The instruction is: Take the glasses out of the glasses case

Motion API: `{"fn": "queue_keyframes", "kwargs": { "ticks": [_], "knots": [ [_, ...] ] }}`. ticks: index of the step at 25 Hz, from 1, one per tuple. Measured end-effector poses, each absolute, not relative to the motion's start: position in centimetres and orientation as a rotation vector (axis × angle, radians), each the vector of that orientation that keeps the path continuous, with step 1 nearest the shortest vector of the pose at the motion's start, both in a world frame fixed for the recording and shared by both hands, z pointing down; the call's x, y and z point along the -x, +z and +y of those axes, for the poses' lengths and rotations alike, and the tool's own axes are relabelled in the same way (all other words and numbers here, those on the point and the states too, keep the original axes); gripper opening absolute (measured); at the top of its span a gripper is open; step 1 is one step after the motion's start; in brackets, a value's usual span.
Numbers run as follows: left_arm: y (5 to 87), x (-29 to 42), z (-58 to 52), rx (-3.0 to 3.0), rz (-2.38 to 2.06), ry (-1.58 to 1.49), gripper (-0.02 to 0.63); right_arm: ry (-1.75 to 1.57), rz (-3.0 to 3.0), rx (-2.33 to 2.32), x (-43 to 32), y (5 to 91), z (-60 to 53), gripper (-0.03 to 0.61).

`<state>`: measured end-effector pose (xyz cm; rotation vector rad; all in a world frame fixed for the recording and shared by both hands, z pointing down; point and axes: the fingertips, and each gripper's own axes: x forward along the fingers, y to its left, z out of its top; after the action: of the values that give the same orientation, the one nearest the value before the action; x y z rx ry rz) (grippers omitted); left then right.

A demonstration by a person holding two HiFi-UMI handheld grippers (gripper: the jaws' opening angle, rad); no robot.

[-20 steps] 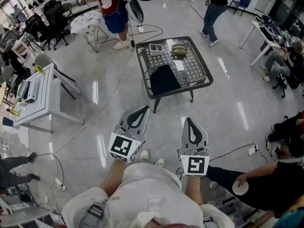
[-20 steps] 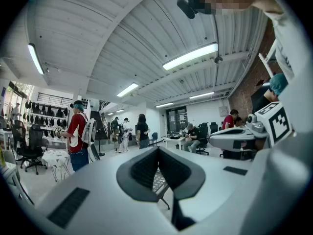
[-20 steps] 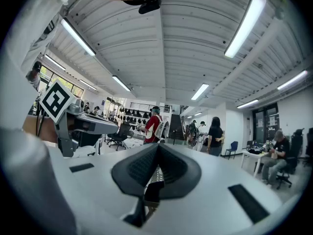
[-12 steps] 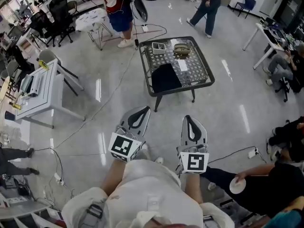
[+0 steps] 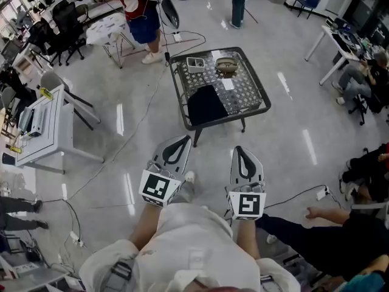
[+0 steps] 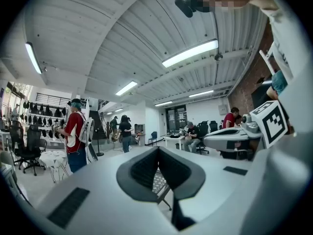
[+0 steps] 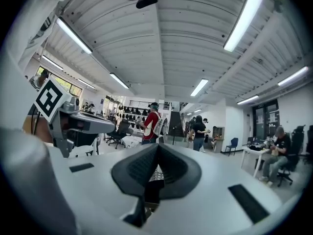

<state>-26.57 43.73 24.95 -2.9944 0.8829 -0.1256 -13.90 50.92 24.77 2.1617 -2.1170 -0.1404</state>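
Jaws pressed together on both sides, nothing between them: my left gripper [image 5: 183,139] and my right gripper [image 5: 239,149] hang level over the floor [image 5: 292,126] in front of me. The glasses case [image 5: 228,64] sits at the far edge of the counter [image 5: 246,93], well apart from both, beside a white tray [image 5: 196,64] and beyond a black cloth [image 5: 206,104].

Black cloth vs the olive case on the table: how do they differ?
Colour: the black cloth is dark, the olive case is tan-green.
Size: the black cloth covers far more of the table than the olive case does.
Place: the cloth lies at the near left corner, the case by the far edge.
Shape: the cloth lies flat, the case is a rounded lump.
Both rest on the table, apart from each other.
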Motion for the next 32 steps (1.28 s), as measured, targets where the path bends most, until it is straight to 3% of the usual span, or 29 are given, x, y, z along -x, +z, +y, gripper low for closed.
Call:
{"fn": "queue_keyframes", "kwargs": {
  "ticks": [17,32],
  "knots": [
    [25.8,23.3,27.7,3.055,0.675,-0.123,0.012,-0.109,-1.969,-2.216,12.6,25.8,35.7,0.005],
    [26.9,19.0,21.5,3.111,0.585,-0.139,0.012,-0.004,-1.918,-2.229,10.1,26.6,29.8,0.005]
  ]
}}
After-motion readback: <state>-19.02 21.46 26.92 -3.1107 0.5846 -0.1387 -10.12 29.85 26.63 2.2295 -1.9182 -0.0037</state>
